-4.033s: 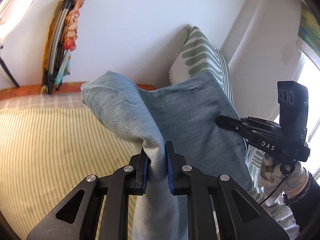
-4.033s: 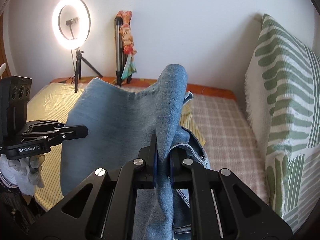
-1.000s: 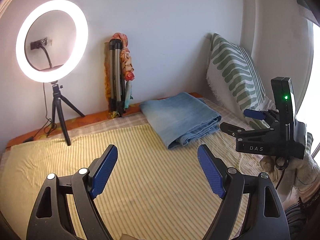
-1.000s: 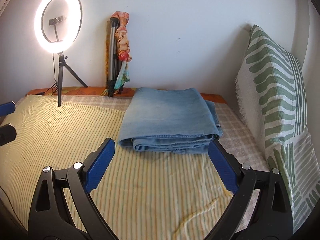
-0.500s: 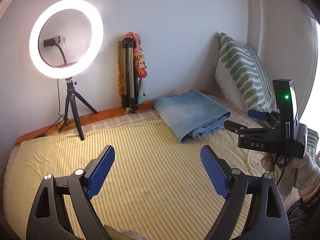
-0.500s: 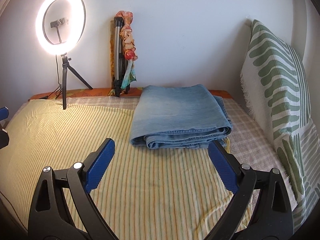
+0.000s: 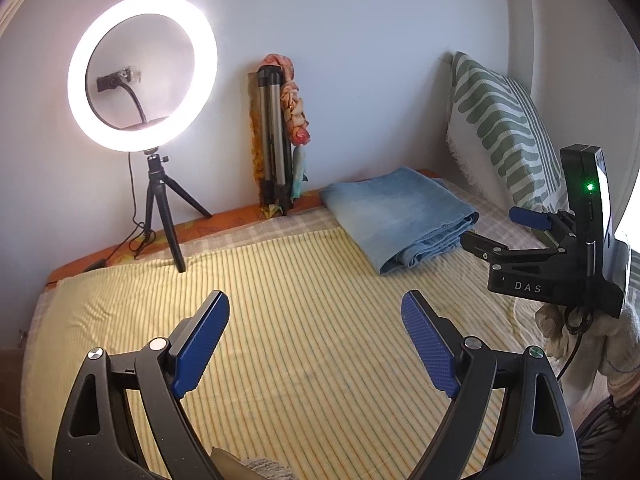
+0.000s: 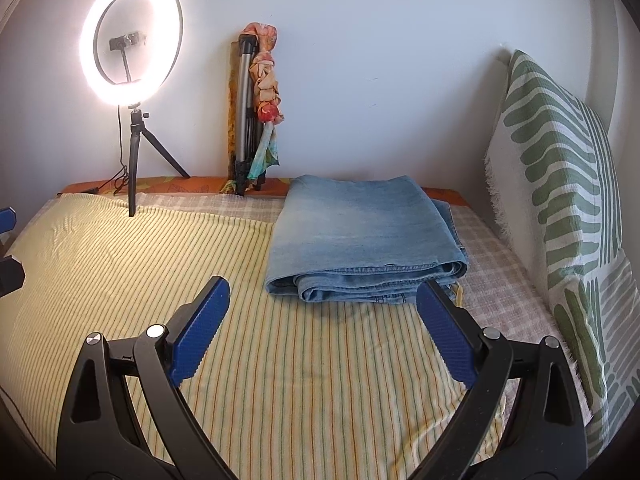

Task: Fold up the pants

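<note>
**Q.** Location of the pants [image 8: 360, 232]?

**A.** Folded into a flat, layered packet at the far right of the bed, partly on the striped yellow cover [image 8: 120, 264] and partly on the checked cloth beyond it. Near the leaf-print pillow [image 8: 560, 200] but apart from it. Layered edges turned toward the right wrist camera. Judged complete, or nearly so.

**Q.** State of the tools?

**A.** Left gripper [image 7: 316, 304]: spread wide, nothing between the blue pads, only bare cover beneath. Right gripper [image 8: 323, 286]: likewise spread wide and empty, with the packet's near edge just beyond the pad tips and no contact visible.

**Q.** Possible faults from here?

**A.** Snagging the near edge with the right-hand pad on any forward drift, which would lift the top layer and slide the stack askew. Dragging the loose cover, and so shifting the packet with it. Sweeping left toward the ring light [image 8: 130, 40] on its small tripod, which looks easy to tip.

**Q.** Pose?

**A.** Both tools pitched moderately downward over the near half of the bed, side by side, fingers level. In the left wrist view, right tool seen from the side, carried by a pale-gloved hand [image 7: 556, 320] beneath it, aimed toward the packet.
</note>
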Motion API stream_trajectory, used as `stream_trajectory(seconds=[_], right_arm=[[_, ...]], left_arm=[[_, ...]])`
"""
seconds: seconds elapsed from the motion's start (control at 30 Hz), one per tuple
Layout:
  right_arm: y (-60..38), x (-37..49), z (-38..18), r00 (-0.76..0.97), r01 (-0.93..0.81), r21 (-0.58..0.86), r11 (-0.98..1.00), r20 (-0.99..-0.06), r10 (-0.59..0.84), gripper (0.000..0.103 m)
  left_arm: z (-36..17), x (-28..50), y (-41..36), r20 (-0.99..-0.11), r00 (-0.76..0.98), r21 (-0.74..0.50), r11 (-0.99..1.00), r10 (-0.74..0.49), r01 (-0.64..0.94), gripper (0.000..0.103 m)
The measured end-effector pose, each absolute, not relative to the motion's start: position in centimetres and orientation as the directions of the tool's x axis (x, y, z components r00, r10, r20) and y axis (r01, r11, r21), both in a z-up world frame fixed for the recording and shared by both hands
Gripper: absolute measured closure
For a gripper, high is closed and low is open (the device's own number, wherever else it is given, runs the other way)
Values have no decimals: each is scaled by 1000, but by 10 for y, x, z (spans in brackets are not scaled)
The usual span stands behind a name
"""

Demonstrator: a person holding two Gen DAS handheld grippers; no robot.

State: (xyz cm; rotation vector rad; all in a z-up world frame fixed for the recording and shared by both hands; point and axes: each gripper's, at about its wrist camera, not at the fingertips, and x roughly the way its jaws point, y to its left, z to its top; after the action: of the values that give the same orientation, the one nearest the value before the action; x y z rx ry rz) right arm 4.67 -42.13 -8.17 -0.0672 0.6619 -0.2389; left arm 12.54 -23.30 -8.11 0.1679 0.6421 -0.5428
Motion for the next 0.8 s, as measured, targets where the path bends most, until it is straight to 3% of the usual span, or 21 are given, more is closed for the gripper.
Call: stream_trajectory(seconds=[0.8], right_arm=[[-415,53,-85,763,162,-135,977,-610,-211,7]], left_arm=[[-80,126,-229,-615,691,33,863,-379,504,15]])
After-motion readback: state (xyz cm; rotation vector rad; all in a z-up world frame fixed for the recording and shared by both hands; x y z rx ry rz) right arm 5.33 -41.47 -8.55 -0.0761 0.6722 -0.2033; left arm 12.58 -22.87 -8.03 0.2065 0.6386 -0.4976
